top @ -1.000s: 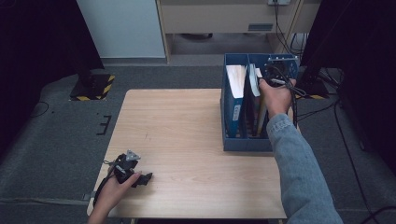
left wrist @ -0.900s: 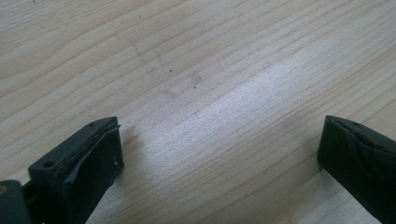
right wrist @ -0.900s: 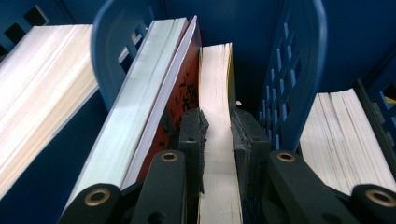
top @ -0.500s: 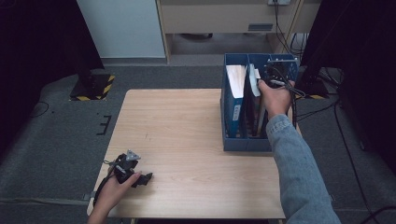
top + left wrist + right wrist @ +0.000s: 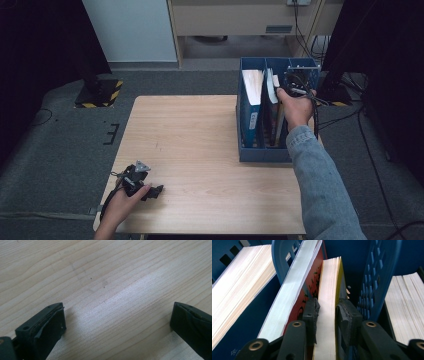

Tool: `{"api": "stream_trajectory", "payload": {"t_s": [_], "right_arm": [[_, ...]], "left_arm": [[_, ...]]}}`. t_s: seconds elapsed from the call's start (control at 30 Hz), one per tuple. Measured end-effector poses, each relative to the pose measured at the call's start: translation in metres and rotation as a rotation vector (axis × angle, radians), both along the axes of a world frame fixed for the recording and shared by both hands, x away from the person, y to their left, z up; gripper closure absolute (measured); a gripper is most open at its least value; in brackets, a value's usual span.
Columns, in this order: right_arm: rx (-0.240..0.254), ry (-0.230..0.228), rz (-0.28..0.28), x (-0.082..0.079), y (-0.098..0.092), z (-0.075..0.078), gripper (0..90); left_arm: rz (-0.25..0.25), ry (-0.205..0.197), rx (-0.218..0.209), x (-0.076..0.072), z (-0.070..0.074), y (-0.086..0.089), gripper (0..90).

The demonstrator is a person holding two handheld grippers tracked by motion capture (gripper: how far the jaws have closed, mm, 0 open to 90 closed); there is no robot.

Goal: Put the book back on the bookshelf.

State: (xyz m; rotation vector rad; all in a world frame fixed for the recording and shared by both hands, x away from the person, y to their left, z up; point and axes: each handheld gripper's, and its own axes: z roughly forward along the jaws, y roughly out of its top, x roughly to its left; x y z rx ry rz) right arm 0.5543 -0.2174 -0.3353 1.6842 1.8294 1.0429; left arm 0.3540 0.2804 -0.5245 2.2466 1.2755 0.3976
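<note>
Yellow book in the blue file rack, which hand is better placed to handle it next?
Right: its claw straddles the yellow book in the rack. The left claw rests far off on the table.

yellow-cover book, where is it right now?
Right gripper view: yellow-cover book stands between the right tool pads, beside the red-cover book, inside the blue file rack.

Dim surroundings, soft glare, mild blur

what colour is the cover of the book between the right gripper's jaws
Yellow: the book has a yellow cover edging cream pages, clearest in the right gripper view.
</note>
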Motion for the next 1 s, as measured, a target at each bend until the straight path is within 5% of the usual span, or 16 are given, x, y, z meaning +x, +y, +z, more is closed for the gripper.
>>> {"api": "stream_trajectory", "payload": {"t_s": [0.43,1.0], "right_arm": [[0.024,-0.003,0.039,-0.019,-0.009,0.019,55.8],[-0.042,-0.065,0.079,-0.036,-0.008,0.037,42.9]], "left_arm": [[0.0,-0.011,-0.005,-0.001,-0.001,0.001,0.0],[0.003,-0.015,-0.008,0.0,-0.001,0.0,0.0]]}}
